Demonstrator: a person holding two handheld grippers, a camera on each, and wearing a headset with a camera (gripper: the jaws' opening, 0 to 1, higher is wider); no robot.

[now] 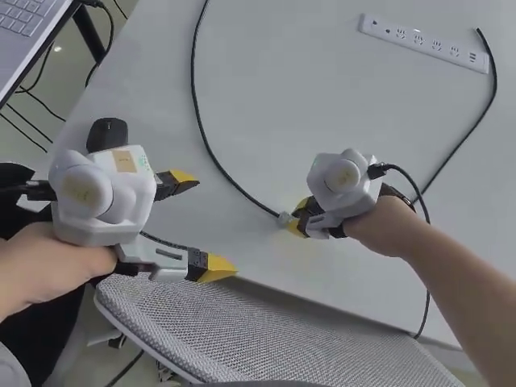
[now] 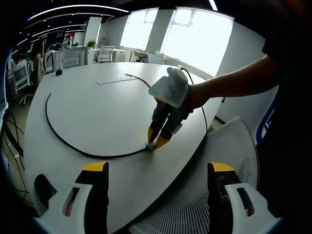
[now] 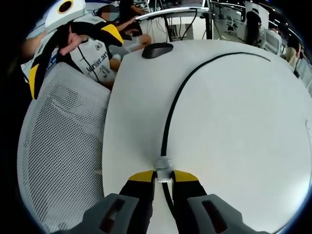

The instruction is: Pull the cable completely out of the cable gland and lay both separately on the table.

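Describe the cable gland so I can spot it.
On the white table, follow the long black cable to its near end. There, between the right gripper's yellow tips, sits the cable gland: small and pale grey, unlike the black cable.

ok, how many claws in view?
2. The left claw hangs open over the table edge and the chair. The right claw grips the gland on the cable, by the same edge.

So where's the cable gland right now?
In the head view the cable gland sits just right of centre near the front edge of the table, at the end of the black cable, between the tips of the right gripper.
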